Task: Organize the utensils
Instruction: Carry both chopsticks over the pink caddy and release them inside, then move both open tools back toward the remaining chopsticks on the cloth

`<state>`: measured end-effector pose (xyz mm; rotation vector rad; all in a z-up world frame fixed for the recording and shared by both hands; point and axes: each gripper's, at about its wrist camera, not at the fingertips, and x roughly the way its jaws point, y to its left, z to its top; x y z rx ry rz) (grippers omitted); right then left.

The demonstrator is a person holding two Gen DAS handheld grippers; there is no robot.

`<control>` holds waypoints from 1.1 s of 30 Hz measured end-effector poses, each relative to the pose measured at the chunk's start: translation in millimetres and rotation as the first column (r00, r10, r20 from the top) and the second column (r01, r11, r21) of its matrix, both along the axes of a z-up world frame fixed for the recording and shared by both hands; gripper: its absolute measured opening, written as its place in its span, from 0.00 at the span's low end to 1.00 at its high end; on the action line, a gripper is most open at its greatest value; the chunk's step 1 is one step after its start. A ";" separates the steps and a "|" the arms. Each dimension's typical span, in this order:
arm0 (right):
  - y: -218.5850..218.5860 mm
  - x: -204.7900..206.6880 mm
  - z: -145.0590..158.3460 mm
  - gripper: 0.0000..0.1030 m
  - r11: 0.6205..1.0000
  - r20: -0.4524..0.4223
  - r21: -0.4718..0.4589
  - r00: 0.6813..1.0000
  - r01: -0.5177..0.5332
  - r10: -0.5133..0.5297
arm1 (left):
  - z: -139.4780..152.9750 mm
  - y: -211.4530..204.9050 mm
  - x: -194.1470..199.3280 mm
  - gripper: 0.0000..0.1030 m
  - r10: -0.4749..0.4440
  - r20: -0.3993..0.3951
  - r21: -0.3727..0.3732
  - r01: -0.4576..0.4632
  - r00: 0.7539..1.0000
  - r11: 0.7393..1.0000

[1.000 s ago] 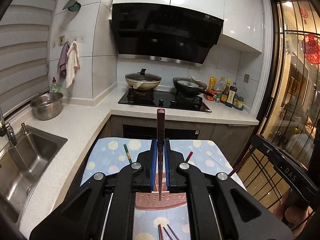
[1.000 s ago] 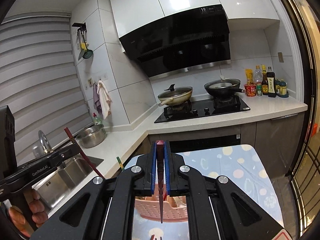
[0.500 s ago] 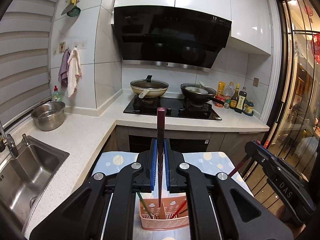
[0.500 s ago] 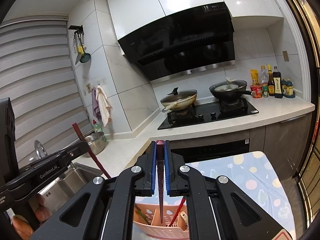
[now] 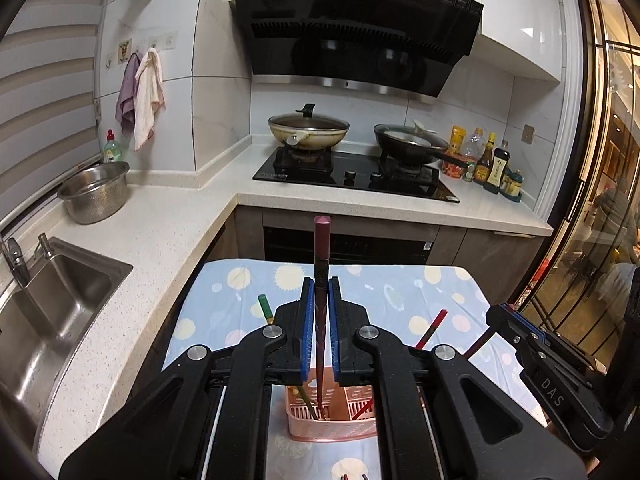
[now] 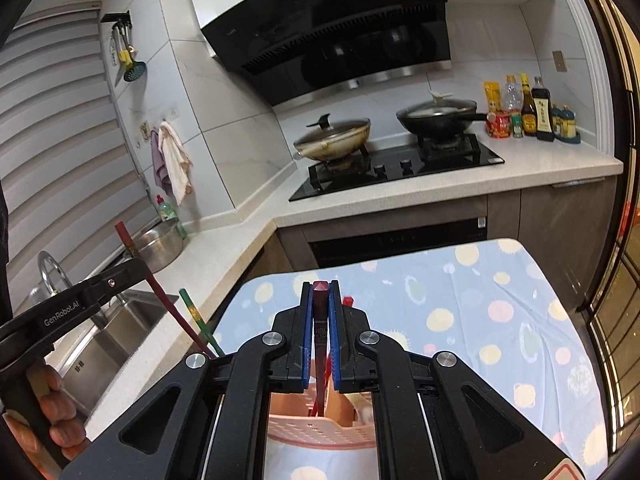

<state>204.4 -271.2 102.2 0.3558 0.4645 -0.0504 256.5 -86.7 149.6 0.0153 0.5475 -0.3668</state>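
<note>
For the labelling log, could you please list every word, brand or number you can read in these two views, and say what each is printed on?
"GenRobot.AI": on the left gripper, seen from the right wrist.
"DAS": on the right gripper, seen from the left wrist.
"19": on a white sticker on the range hood; the smaller print is unreadable.
Range hood brand lettering, upper left: too blurred.
Sauce bottles labels: too small.
Dark red chopstick gold marking: illegible.

Bright overhead kitchen light, glare on white cabinets [image 5: 516, 8], sharp focus, perhaps slight blur, fisheye-bent edges
</note>
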 end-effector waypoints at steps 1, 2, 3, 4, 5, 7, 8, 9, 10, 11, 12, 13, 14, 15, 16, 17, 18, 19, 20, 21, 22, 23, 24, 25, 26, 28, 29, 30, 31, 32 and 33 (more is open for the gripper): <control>0.0 -0.2 -2.1 0.07 1.000 -0.004 -0.002 1.000 0.002 -0.002 | -2.2 0.0 1.1 0.07 0.002 -0.005 0.002 -0.002 1.000 1.000; 1.2 0.1 -3.6 0.07 1.000 -0.006 -0.007 1.000 0.005 -0.005 | -4.4 -0.4 1.2 0.07 0.001 -0.010 0.003 -0.001 1.000 1.000; 2.0 -0.8 -4.6 0.11 1.000 -0.003 -0.014 1.000 0.008 -0.008 | -6.0 -0.6 1.1 0.07 0.002 -0.014 0.004 -0.002 1.000 1.000; 3.0 -1.8 -5.2 0.14 1.000 -0.004 -0.025 1.000 0.015 -0.015 | -7.4 -0.8 1.0 0.07 0.003 -0.017 0.005 -0.003 1.000 1.000; 3.1 -2.8 -5.8 0.18 0.999 -0.004 -0.030 1.000 0.018 -0.018 | -8.7 -0.2 1.0 0.07 0.006 -0.016 0.004 -0.006 1.000 1.000; 2.1 -5.3 -6.4 0.25 0.999 0.000 -0.025 1.000 0.020 -0.020 | -10.3 0.2 1.3 0.12 0.017 -0.020 0.008 -0.017 1.000 1.000; 1.2 -6.7 -6.2 0.28 0.999 0.002 -0.024 1.000 0.025 -0.025 | -10.4 0.6 1.2 0.21 0.022 -0.020 0.008 -0.022 1.000 1.000; 0.6 -8.8 -6.0 0.29 0.999 0.005 -0.023 1.000 0.028 -0.028 | -10.1 1.3 -0.1 0.31 0.031 -0.015 0.008 -0.031 0.999 0.999; 0.1 -10.3 -5.2 0.30 0.999 0.007 -0.022 0.999 0.031 -0.031 | -9.5 1.4 -1.5 0.34 0.036 -0.008 0.010 -0.036 0.999 0.999; -0.5 -12.7 -4.5 0.32 0.999 0.011 -0.021 0.999 0.035 -0.035 | -9.0 1.5 -3.4 0.39 0.040 -0.001 0.014 -0.040 0.999 0.999; -1.0 -15.4 -3.6 0.33 0.999 0.015 -0.021 0.999 0.037 -0.037 | -8.5 1.4 -4.6 0.43 0.044 0.004 0.019 -0.044 0.999 0.999; -1.1 -17.8 -2.4 0.33 0.999 0.018 -0.021 0.999 0.039 -0.039 | -8.0 1.4 -6.7 0.45 0.047 0.008 0.023 -0.047 0.999 0.999; -1.5 -20.0 -1.0 0.34 0.999 0.021 -0.021 0.999 0.039 -0.039 | -7.6 1.6 -8.3 0.48 0.050 0.011 0.024 -0.050 0.999 0.998; -1.3 -23.1 0.1 0.34 0.999 0.025 -0.020 0.999 0.038 -0.037 | -7.0 2.1 -9.9 0.51 0.051 0.012 0.025 -0.051 0.999 0.998; -0.7 -25.6 1.2 0.34 0.999 0.026 -0.019 0.999 0.034 -0.034 | -6.2 2.4 -11.9 0.53 0.052 0.015 0.026 -0.052 0.999 0.998; 0.5 -28.4 2.0 0.34 0.999 0.026 -0.020 0.999 0.029 -0.028 | -5.7 2.7 -14.4 0.54 0.053 0.018 0.027 -0.054 0.998 0.998; 2.2 -31.7 2.8 0.34 0.999 0.026 -0.023 0.999 0.024 -0.023 | -5.3 2.6 -17.2 0.55 0.053 0.021 0.030 -0.054 0.998 0.998; 3.6 -35.2 3.7 0.34 0.999 0.026 -0.026 0.999 0.021 -0.020 | -5.2 2.4 -20.2 0.56 0.052 0.023 0.034 -0.053 0.998 0.998; 5.4 -38.7 4.0 0.34 0.999 0.027 -0.029 1.000 0.017 -0.016 | -5.3 2.3 -23.5 0.56 0.050 0.024 0.036 -0.050 0.998 0.998; 7.6 -43.2 4.0 0.34 0.999 0.028 -0.031 1.000 0.011 -0.010 | -5.5 2.3 -27.1 0.57 0.046 0.026 0.038 -0.047 0.999 0.998; 9.7 -47.6 3.8 0.34 0.999 0.026 -0.032 1.000 0.006 -0.005 | -5.8 2.0 -30.9 0.58 0.044 0.027 0.041 -0.045 0.999 0.998; 11.6 -51.8 3.3 0.34 1.000 0.024 -0.030 1.000 0.000 0.001 | -6.1 1.5 -34.8 0.59 0.043 0.029 0.044 -0.044 0.999 0.998; 13.1 -56.1 2.5 0.34 1.000 0.023 -0.026 1.000 -0.006 0.006 | -6.7 1.4 -39.0 0.60 0.041 0.030 0.046 -0.043 0.999 0.998; 14.9 -61.3 1.2 0.34 1.000 0.021 -0.024 1.000 -0.011 0.012 | -7.4 1.1 -43.7 0.60 0.038 0.031 0.049 -0.040 0.999 0.998; 16.9 -66.6 -0.3 0.34 1.000 0.017 -0.024 1.000 -0.017 0.017 | -8.0 0.6 -48.5 0.61 0.034 0.033 0.054 -0.035 0.999 0.998; 20.8 -77.3 -4.0 0.35 0.999 0.006 -0.023 1.000 -0.029 0.029 | -10.5 -0.3 -58.8 0.65 0.028 0.037 0.066 -0.030 0.999 0.997; 22.9 -82.7 -5.9 0.36 0.999 0.000 -0.023 0.999 -0.034 0.034 | -12.3 -0.4 -64.6 0.67 0.024 0.039 0.072 -0.026 0.999 0.997; 25.1 -88.4 -8.8 0.37 0.999 -0.007 -0.022 0.999 -0.038 0.038 | -14.1 -0.5 -70.0 0.68 0.018 0.039 0.077 -0.021 0.999 0.997; 27.4 -94.0 -11.6 0.37 0.999 -0.014 -0.024 0.999 -0.043 0.043 | -16.2 -0.1 -75.0 0.68 0.016 0.036 0.080 -0.019 0.999 0.997; 30.2 -99.5 -14.3 0.37 0.998 -0.022 -0.030 0.999 -0.048 0.048 | -18.8 0.5 -80.0 0.68 0.012 0.031 0.084 -0.014 0.999 0.996; 33.0 -105.8 -17.6 0.37 0.998 -0.032 -0.040 0.998 -0.053 0.051 | -21.7 0.8 -84.7 0.68 0.008 0.026 0.088 -0.010 1.000 0.996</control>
